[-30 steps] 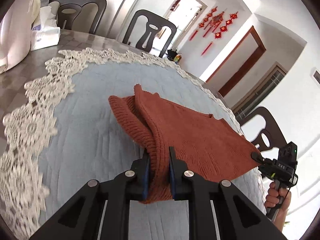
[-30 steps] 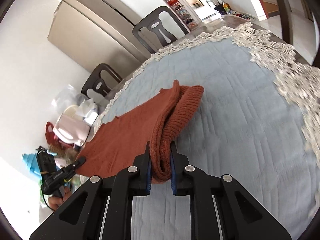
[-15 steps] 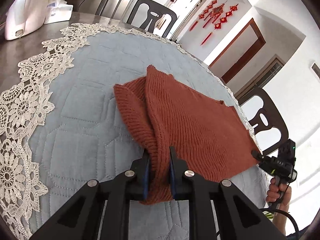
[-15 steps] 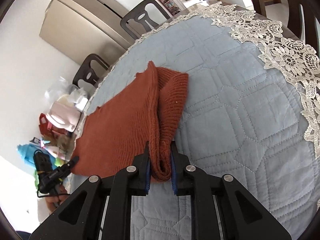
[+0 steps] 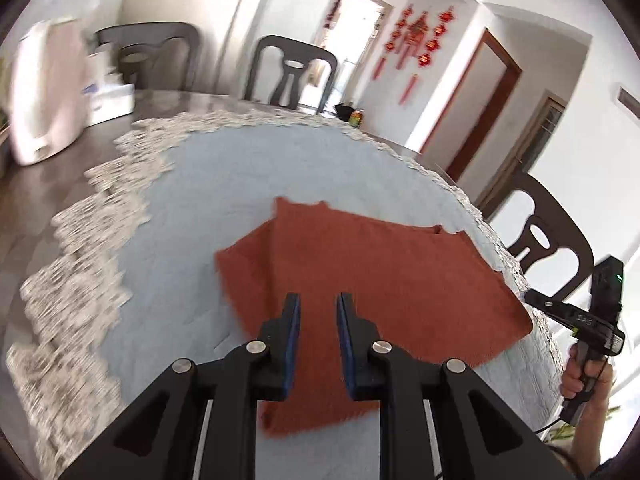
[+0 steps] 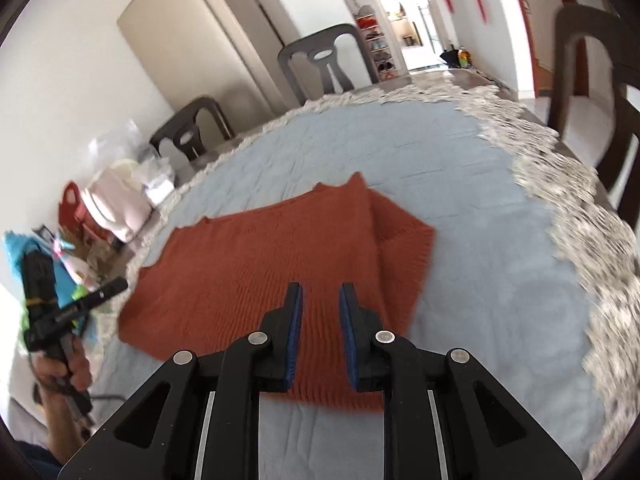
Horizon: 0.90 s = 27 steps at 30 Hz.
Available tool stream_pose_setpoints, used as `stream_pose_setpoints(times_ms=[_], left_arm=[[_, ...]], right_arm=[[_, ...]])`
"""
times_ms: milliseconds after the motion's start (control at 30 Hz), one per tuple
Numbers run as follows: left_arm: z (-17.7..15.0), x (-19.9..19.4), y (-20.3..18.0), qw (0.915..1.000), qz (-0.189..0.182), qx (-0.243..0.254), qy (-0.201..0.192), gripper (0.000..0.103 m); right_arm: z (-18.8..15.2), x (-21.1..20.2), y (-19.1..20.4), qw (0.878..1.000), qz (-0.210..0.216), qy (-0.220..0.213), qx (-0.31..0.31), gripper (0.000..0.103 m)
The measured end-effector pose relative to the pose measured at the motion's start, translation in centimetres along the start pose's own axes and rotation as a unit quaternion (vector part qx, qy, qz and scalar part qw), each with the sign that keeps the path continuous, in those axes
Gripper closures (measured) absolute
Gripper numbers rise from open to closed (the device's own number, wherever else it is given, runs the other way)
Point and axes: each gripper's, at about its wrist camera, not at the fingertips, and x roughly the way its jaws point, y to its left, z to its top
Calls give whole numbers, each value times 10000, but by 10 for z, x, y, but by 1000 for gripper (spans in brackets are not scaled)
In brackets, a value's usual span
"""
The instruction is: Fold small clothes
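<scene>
A rust-red knitted garment [image 5: 372,276] lies flat and folded on the pale blue quilted table cover [image 5: 224,168]. It also shows in the right wrist view [image 6: 264,264], with a sleeve folded over at its right side. My left gripper [image 5: 318,300] is open and empty, above the garment's near edge. My right gripper [image 6: 320,290] is open and empty, above the garment's near edge. The right gripper shows hand-held at the right of the left wrist view [image 5: 588,320]. The left gripper shows at the left of the right wrist view [image 6: 52,308].
White lace trim [image 5: 92,240] edges the cover. A white appliance [image 5: 44,92] and a tissue box [image 5: 112,96] stand at the table's far left. Dark chairs [image 5: 296,72] ring the table. Bags and clutter [image 6: 104,208] sit beside the table's left edge.
Both grippers have opened and let go of the garment's folded edge. The garment has dropped flat onto the cover. Both grippers have pulled back and up a little.
</scene>
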Motion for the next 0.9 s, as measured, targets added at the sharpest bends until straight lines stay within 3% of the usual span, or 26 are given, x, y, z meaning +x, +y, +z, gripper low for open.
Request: stream_pose_setpoints(times_ms=[200,533,667,900], left_arm=[[0,48,-1,9988,233,176,398,82],[15,63,-3,9984,323,247,401,82],[16,65,-2,9984,368,213,366,82],[29,77,-9,9963,681,367,375,81]], right_arm=[[6,32,-9,9994,-288,151,-86,90],[27,52,-10,9975,-662,176,-145,90],[29,48,-11,9982,-573,126,-105,90],[42,58,-15,9967,-801,149,-38,89]])
